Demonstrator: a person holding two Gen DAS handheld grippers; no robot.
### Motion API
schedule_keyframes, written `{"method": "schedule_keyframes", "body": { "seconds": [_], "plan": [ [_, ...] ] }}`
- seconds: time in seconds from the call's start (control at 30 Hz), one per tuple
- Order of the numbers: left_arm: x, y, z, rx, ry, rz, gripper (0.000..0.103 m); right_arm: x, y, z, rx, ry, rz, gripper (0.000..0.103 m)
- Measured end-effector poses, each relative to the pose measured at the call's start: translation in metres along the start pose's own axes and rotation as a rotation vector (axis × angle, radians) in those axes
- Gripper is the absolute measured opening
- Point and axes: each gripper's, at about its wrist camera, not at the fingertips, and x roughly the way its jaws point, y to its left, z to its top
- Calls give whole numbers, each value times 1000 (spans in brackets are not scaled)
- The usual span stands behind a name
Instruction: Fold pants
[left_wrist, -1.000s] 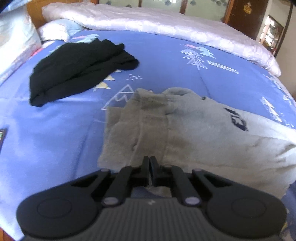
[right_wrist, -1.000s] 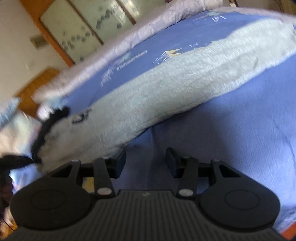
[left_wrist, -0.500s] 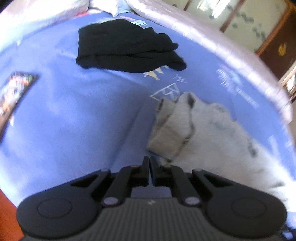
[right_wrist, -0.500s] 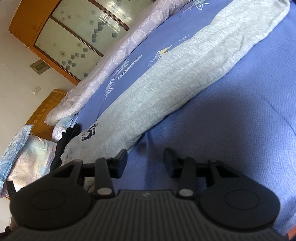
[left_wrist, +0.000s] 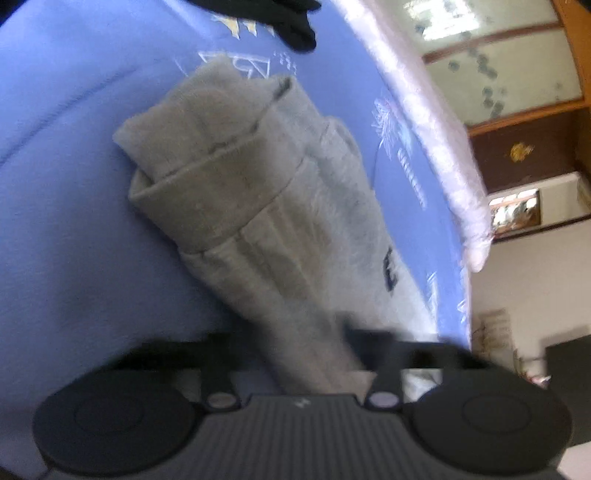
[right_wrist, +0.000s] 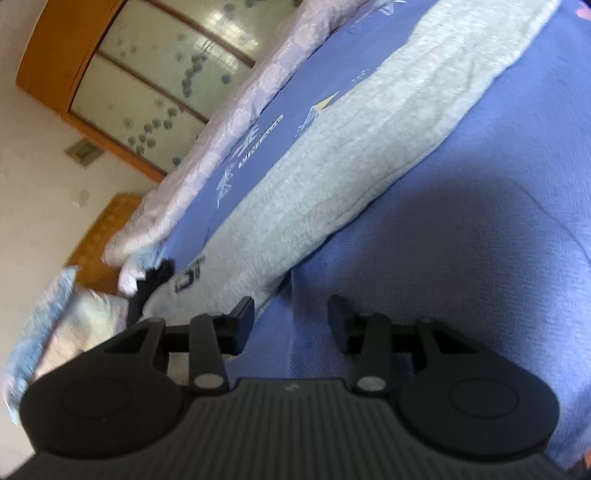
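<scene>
We see the grey pants (left_wrist: 258, 206) lying stretched along the blue bedsheet (left_wrist: 66, 147), waistband end bunched and doubled over. Our left gripper (left_wrist: 306, 354) is clamped together on a fold of the pants. Our right gripper (right_wrist: 291, 317) hovers just beside the pants' near edge, jaws opening, only sheet between them. Beyond the pants lie black clothes (left_wrist: 295, 22) and a pale quilt (right_wrist: 229, 122).
</scene>
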Motion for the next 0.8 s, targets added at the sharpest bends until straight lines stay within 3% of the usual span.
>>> {"method": "schedule_keyframes", "body": {
  "seconds": [0.1,0.3,0.4,0.53,0.63,0.7,0.8],
  "plan": [
    [-3,8,5,-76,15,5,7,-25,-14,22,37,-115,-31,51],
    [-54,15,13,-108,-61,-17,6,-68,-56,81,86,-304,-247,52],
    [-84,25,17,-125,-121,-20,6,-73,-70,96,92,-333,-305,52],
    [-113,40,28,-132,-214,45,6,-70,-80,104,101,-346,-316,52],
    [-111,51,29,-169,-193,44,8,-63,-85,107,108,-345,-322,58],
    [-102,49,25,-152,-167,88,18,-53,-83,109,88,-340,-336,58],
    [-92,42,20,-101,-157,150,47,-39,-78,116,48,-355,-378,58]
  ]
}}
